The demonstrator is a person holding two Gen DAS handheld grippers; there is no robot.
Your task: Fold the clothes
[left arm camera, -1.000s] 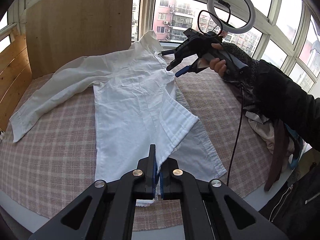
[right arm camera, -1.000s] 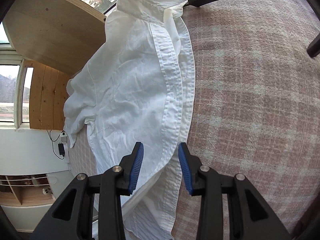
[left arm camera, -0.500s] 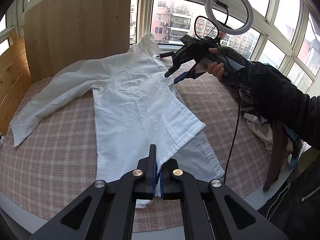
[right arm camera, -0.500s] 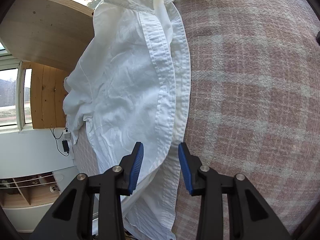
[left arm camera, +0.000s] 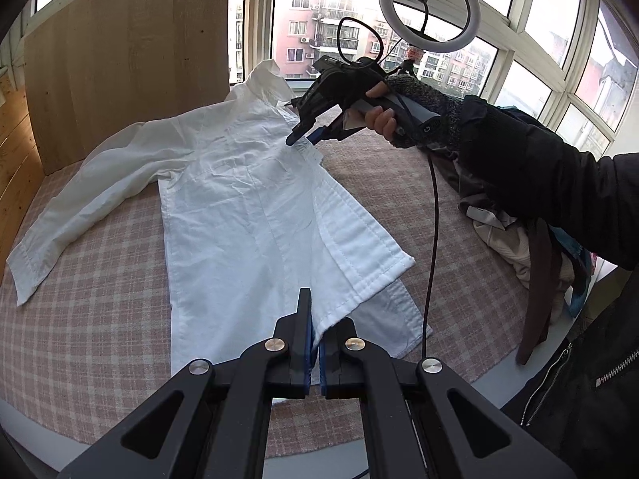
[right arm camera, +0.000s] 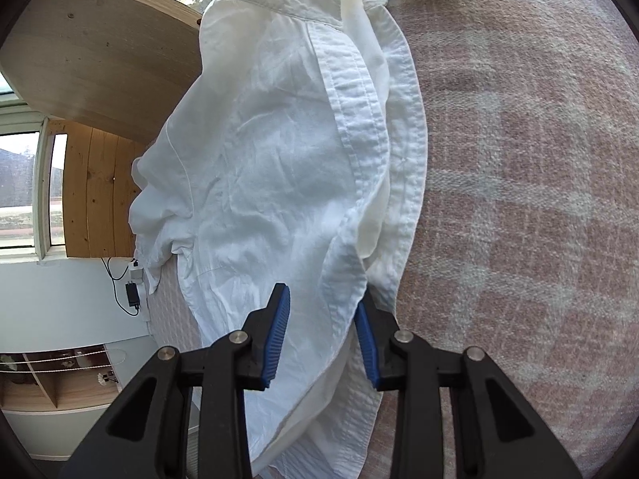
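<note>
A white shirt (left arm camera: 239, 207) lies spread on the pink plaid tablecloth (left arm camera: 80, 299), collar at the far side, one sleeve stretched out to the left. My left gripper (left arm camera: 315, 339) is shut on the shirt's near hem. In the left wrist view my right gripper (left arm camera: 303, 137) sits low at the shirt's right edge, just below the collar. In the right wrist view my right gripper (right arm camera: 321, 335) straddles the button band of the shirt (right arm camera: 279, 159). Its jaws are closing, with the cloth between the blue pads and a gap still showing.
A pile of other clothes (left arm camera: 519, 247) lies at the table's right edge, beside a person's dark sleeve (left arm camera: 539, 183). A black cable (left arm camera: 433, 219) hangs across the cloth. A ring light (left arm camera: 429, 2) and a wooden board (left arm camera: 127, 48) stand at the back by the windows.
My right gripper has sunk toward the shirt and slid onto its front edge, so the button band now lies between its pads. The left gripper keeps its hold on the hem.
</note>
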